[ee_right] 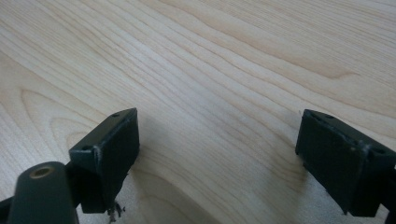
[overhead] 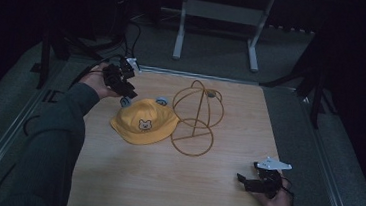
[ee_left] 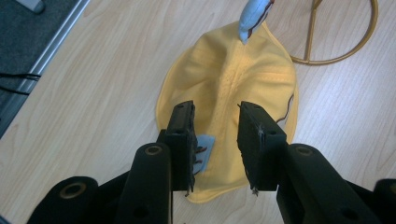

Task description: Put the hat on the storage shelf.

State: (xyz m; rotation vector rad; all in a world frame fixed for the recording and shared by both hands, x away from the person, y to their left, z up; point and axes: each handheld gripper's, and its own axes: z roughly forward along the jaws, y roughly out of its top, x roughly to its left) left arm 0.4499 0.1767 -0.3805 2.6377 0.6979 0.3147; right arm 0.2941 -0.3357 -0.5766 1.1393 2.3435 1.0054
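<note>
A yellow child's hat point(overhead: 143, 121) with a small animal face and blue ears lies on the wooden table point(overhead: 129, 178), left of a gold wire stand point(overhead: 197, 117). My left gripper point(overhead: 125, 94) hovers at the hat's back-left edge. In the left gripper view its jaws point(ee_left: 217, 109) stand a little apart over the hat's yellow crown point(ee_left: 233, 70), with nothing pinched between them. One blue ear point(ee_left: 201, 149) lies beside the left jaw, the other ear point(ee_left: 254, 16) at the far end. My right gripper point(overhead: 250, 182) rests open near the front right, with bare wood between its jaws point(ee_right: 219, 116).
The gold wire stand's ring base point(ee_left: 345, 44) lies just beyond the hat. A metal rail point(overhead: 201, 75) borders the table's far edge. Grey floor and a white frame leg point(overhead: 179, 32) lie behind the table. A sleeved forearm point(overhead: 63, 132) crosses the left side.
</note>
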